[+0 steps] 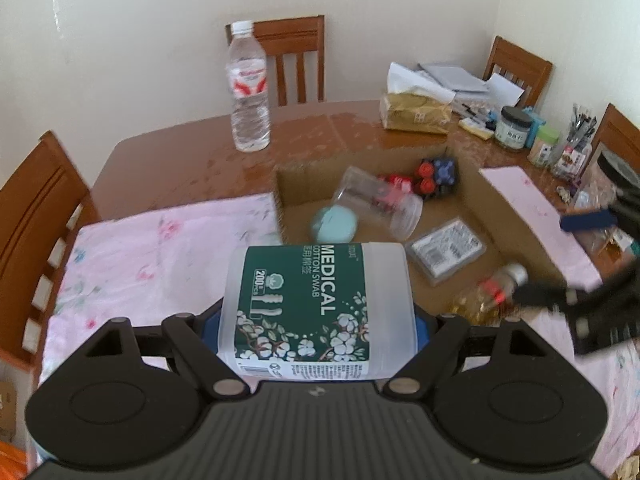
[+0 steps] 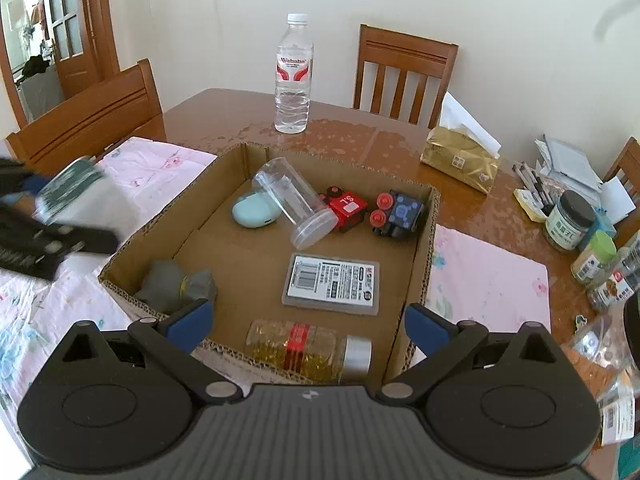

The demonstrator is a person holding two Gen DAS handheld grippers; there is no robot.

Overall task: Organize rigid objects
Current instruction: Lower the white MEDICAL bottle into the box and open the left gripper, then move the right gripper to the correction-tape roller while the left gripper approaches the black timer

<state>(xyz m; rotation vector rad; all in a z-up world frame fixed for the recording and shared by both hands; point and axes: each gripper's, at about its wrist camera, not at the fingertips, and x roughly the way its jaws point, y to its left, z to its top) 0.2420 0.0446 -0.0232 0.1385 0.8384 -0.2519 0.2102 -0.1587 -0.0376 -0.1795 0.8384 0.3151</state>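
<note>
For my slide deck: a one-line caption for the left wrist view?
Left gripper holds a cotton swab tub before a cardboard box of sorted items.

The right gripper (image 2: 308, 322) hangs with its blue pads wide apart and nothing between them, over the near wall of the cardboard box (image 2: 424, 248). Just beyond its fingertips a yellow-filled bottle (image 2: 308, 346) lies on its side; farther ahead sit a flat labelled case (image 2: 331, 283), a clear jar (image 2: 294, 202) and a mint-green case (image 2: 253, 210). Far left, the blurred left gripper (image 2: 44, 216) carries a green-labelled tub (image 2: 70, 188)

Home dining room: wooden table (image 2: 360, 136), chairs (image 2: 404, 72)
</note>
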